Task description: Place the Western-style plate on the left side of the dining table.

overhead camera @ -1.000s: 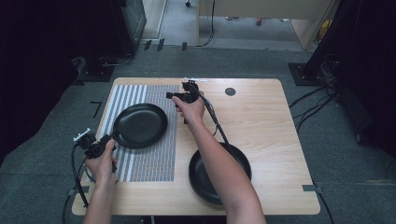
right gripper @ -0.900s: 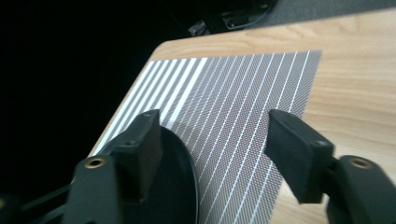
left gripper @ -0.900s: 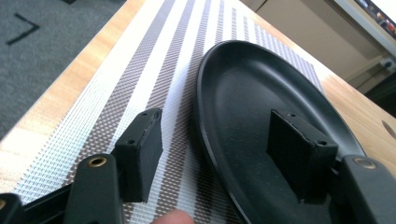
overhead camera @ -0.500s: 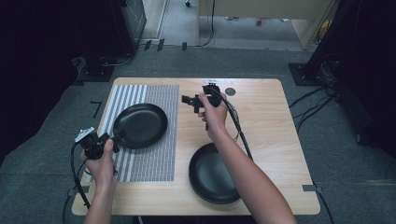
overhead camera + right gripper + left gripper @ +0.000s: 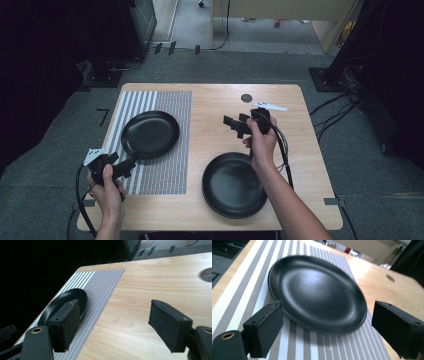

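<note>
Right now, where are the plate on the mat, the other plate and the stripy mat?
plate on the mat point(image 5: 150, 134): high view, its middle.
other plate point(image 5: 231, 186): high view, its middle.
stripy mat point(image 5: 170, 170): high view, bare near part.

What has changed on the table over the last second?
Both grippers have let go of the plate on the mat: the left gripper pulled back off its near rim, and the right gripper swung from its far rim out over the bare table. Both sets of jaws have just been opening, nothing between them. The plate, the striped mat and the second plate stayed put.
</note>
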Motion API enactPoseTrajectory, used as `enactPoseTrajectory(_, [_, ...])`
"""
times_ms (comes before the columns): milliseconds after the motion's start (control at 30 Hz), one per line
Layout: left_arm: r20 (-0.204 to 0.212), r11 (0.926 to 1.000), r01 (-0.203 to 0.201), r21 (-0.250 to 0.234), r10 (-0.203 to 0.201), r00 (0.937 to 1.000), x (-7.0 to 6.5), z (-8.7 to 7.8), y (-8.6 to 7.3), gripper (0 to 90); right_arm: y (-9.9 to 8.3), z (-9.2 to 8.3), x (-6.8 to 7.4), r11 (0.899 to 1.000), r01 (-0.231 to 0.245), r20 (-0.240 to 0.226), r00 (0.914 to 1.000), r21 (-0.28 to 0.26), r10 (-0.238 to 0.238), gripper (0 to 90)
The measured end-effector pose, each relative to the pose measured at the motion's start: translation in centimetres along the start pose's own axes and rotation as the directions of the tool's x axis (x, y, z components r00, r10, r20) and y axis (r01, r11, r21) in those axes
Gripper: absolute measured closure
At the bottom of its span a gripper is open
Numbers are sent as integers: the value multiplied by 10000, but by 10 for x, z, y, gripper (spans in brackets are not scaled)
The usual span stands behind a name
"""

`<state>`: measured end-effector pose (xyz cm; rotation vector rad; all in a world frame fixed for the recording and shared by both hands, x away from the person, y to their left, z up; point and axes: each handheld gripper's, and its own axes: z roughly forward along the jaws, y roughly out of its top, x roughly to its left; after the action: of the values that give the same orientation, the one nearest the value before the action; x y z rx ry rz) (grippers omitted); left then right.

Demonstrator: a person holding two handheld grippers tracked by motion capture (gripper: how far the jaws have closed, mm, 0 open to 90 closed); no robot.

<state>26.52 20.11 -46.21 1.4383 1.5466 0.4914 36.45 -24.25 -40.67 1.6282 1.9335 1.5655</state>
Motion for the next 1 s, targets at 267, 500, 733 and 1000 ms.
enactPoseTrajectory(267, [-761, 9982, -534, -287, 511, 9958, 2, -19, -19, 93, -27, -54, -25, 9989, 37, 359, 9994, -462, -20, 238])
enactPoseTrajectory(500, [-1179, 9928, -1159, -300, 1117, 9867, 1, -27, -38, 59, -53, -96, -42, 9987, 214, 750, 9970, -461, -179, 231])
enactPoseTrajectory(733, [-1241, 9879, -1552, -44, 1535, 9803, 6, -37, -50, 21, -81, -139, -62, 9947, 190, 1340, 9910, -1006, -54, 232])
enactPoseTrajectory(1000, [-1039, 9883, -1474, 397, 1508, 9831, 21, -45, -63, 0, -109, -188, -92, 9876, -12, 2252, 9736, -1568, 369, 234])
